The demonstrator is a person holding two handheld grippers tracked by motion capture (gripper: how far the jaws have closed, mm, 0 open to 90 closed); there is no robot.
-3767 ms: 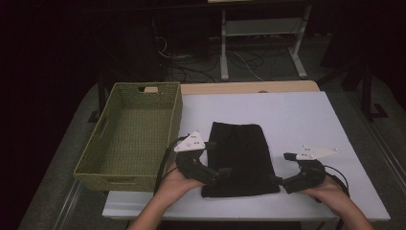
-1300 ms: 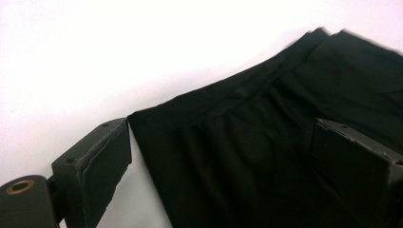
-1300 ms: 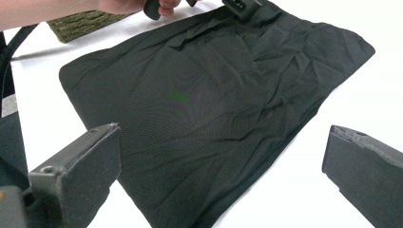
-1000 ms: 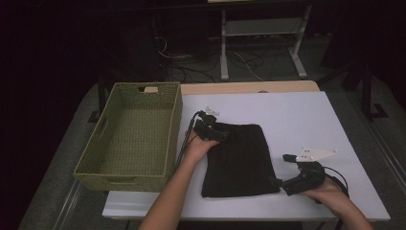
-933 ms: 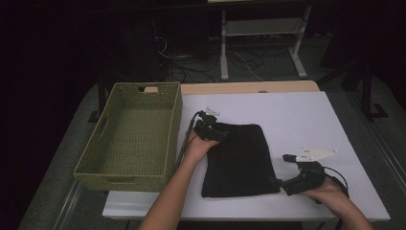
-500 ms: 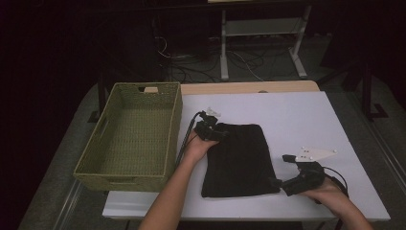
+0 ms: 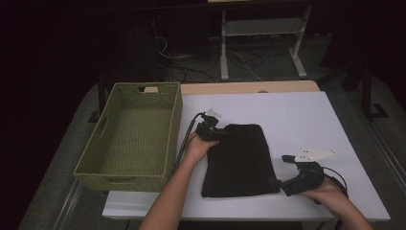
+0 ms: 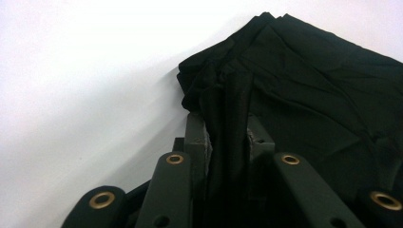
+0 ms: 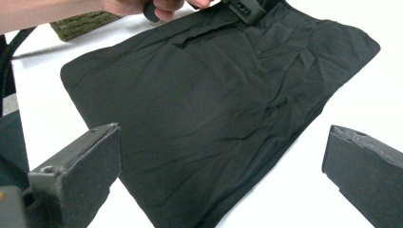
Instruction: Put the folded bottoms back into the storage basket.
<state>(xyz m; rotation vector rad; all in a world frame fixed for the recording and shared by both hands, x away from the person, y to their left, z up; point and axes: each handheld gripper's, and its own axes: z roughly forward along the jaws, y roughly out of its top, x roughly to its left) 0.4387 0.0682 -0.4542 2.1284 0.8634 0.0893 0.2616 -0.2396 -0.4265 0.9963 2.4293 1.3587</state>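
Note:
A black cloth (image 7: 239,160) lies flat and folded on the white table (image 7: 297,115). My left gripper (image 7: 213,130) is at the cloth's far left corner. In the left gripper view it (image 8: 228,140) is shut on a bunched fold of the black cloth (image 8: 309,90). My right gripper (image 7: 281,170) rests by the cloth's near right corner, held in a hand. In the right gripper view its (image 9: 223,175) jaws stand wide open, with the cloth (image 9: 214,95) spread on the table between and beyond them, not pinched.
A green woven basket (image 7: 125,182) stands on the left part of the table, close beside the left forearm (image 7: 174,191). A wooden strip (image 7: 249,87) runs along the table's far edge. Dark floor, cables and a white stand (image 7: 261,28) lie beyond.
Since 3.8 s ago my left gripper has gone from the cloth's near left edge to its far left corner and closed on it. Over the last second it barely shifts. The right gripper stays put.

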